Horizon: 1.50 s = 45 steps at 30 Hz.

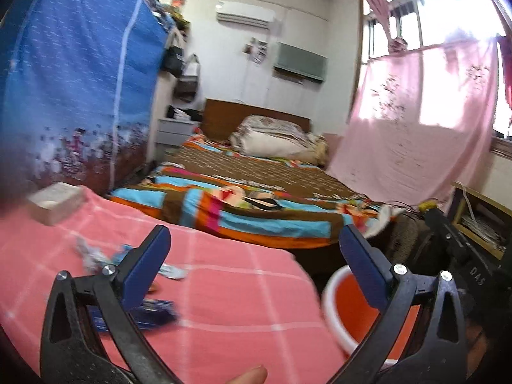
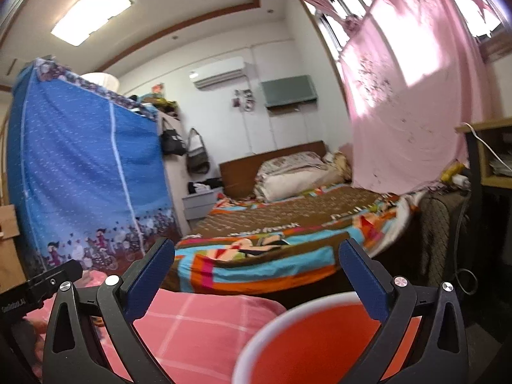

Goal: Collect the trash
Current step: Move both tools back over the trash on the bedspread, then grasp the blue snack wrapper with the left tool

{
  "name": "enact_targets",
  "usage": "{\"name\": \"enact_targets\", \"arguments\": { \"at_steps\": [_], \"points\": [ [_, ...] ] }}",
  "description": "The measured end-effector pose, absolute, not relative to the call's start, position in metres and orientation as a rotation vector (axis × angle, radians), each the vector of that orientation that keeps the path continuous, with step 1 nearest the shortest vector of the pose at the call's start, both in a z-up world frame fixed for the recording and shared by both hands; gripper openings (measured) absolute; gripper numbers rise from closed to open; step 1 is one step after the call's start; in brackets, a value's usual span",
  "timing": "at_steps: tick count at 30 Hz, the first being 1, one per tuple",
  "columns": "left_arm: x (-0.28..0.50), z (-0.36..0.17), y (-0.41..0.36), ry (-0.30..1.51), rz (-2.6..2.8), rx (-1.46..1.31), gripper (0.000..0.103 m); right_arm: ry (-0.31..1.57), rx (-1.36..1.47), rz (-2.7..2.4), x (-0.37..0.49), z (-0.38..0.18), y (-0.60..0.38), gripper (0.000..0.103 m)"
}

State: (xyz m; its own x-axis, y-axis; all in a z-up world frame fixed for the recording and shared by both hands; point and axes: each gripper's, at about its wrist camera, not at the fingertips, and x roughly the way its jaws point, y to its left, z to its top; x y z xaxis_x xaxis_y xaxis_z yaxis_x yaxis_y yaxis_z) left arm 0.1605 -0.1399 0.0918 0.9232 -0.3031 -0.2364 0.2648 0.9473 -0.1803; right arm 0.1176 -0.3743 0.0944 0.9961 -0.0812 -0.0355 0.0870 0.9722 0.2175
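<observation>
Several wrappers lie on a pink checked tablecloth (image 1: 240, 304): a blue wrapper (image 1: 150, 315) under my left finger and pale crumpled wrappers (image 1: 92, 252) further left. My left gripper (image 1: 254, 233) is open above the cloth with nothing between its blue pads. An orange bucket with a white rim (image 1: 326, 297) stands just past the table's right edge. In the right wrist view the bucket's rim (image 2: 252, 345) is close below my right gripper (image 2: 256, 244), which is open and holds nothing. The pictures are blurred.
A grey box (image 1: 56, 201) sits at the table's far left. Beyond the table are a bed with a striped cover (image 1: 256, 185), a blue fabric wardrobe (image 1: 73, 80), a pink curtain (image 1: 416, 128) and a wooden desk (image 2: 492, 160) on the right.
</observation>
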Motion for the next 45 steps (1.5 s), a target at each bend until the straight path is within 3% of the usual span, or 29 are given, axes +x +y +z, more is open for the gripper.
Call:
{"name": "enact_targets", "arguments": {
  "at_steps": [17, 34, 45],
  "points": [
    [0.138, 0.073, -0.031, 0.195, -0.095, -0.096, 0.103, -0.089, 0.07, 0.122, 0.132, 0.092, -0.275, 0.103],
    [0.192, 0.036, -0.027, 0.6, -0.277, -0.008, 0.103, 0.224, -0.067, 0.217, 0.191, 0.058, -0.22, 0.103],
    [0.199, 0.012, -0.066, 0.764, -0.278, 0.298, 0.088, 0.452, 0.002, 0.205, 0.224, 0.039, -0.232, 0.103]
  ]
}}
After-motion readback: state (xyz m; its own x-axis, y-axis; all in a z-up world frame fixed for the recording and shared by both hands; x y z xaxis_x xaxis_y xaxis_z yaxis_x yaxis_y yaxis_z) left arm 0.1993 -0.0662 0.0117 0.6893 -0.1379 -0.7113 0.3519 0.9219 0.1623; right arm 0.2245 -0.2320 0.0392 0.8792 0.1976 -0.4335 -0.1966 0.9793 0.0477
